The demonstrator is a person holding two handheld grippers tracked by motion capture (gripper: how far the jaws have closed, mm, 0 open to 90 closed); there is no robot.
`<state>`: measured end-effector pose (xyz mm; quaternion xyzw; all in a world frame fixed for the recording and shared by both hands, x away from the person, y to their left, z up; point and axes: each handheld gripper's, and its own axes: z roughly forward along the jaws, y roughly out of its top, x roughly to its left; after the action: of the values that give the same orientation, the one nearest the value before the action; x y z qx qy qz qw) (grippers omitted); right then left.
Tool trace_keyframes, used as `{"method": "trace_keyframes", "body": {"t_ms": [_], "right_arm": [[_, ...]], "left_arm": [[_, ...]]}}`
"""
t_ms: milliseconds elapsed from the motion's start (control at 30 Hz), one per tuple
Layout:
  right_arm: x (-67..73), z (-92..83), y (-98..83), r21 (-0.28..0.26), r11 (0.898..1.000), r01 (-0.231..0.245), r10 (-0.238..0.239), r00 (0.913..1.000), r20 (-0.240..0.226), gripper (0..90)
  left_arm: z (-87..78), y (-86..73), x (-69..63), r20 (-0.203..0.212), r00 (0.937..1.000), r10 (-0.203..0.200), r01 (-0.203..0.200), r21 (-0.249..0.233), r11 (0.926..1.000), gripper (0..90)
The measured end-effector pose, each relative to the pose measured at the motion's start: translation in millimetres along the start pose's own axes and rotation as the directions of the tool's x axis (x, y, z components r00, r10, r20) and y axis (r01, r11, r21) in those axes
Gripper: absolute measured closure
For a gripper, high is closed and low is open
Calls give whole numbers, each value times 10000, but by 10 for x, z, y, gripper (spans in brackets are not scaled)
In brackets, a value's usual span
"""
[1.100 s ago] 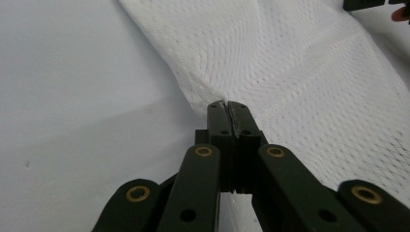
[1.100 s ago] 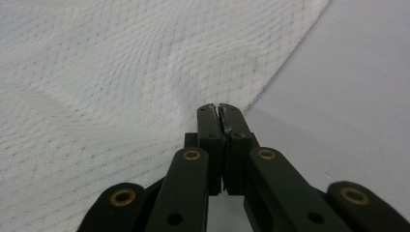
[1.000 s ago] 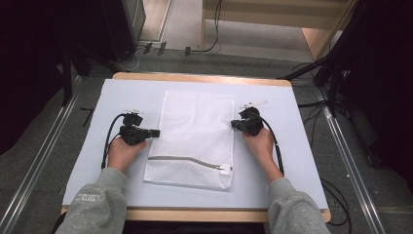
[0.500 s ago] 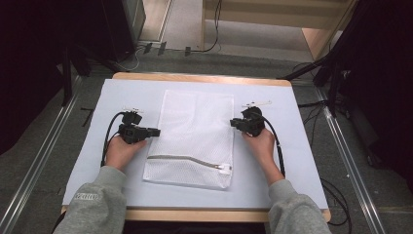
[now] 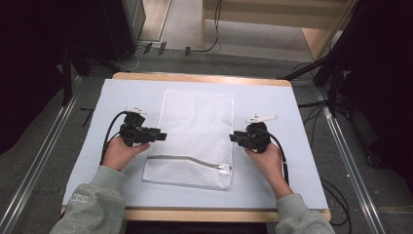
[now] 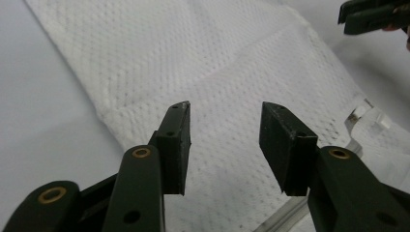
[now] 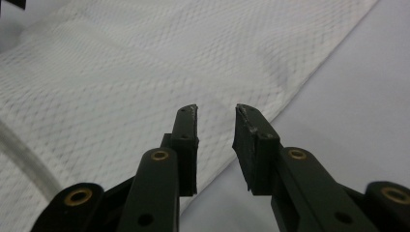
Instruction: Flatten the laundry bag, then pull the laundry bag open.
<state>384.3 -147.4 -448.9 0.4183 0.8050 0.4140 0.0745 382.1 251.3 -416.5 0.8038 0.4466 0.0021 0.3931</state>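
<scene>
Both tools have just been opening. The left tool [image 5: 160, 136] now stands released at the left edge of the mesh bag [image 5: 197, 131], nothing between its jaws. The right tool [image 5: 234, 137] stands slightly parted at the bag's right edge, also gripping nothing. Compared with a second ago, both hands have let go and eased off the fabric, so the flattening step looks finished. The bag lies flat at mid-tabletop [image 5: 292, 112], zipper [image 5: 187, 159] toward the near edge, apparently closed; it looks empty.

White mesh bag [image 5: 195, 136], flat, zipped.
</scene>
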Motion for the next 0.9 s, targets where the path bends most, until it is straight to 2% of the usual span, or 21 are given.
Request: {"method": "trace_keyframes", "body": {"t_ms": [267,500,567,733,900], "right_arm": [[209,-67,-127,198,9995,257,-251,9991,-329,723],[309,-134,-249,284,9991,311,-295,9981,-548,723],[333,-155,-281,317,9990,306,-287,9979,-580,723],[407,-187,-357,485,9984,292,-262,9978,-614,727],[466,-190,-412,680,9973,286,-243,9977,-636,748]], "left_arm": [[52,26,-150,283,9990,346,-349,106,9993,528],[99,40,-300,518,9962,703,-712,162,9973,520],[134,44,-382,665,9937,899,-917,239,9955,520],[188,37,-494,850,9905,1084,-1112,283,9934,523],[271,15,-634,1109,9837,1418,-1469,392,9884,557]]}}
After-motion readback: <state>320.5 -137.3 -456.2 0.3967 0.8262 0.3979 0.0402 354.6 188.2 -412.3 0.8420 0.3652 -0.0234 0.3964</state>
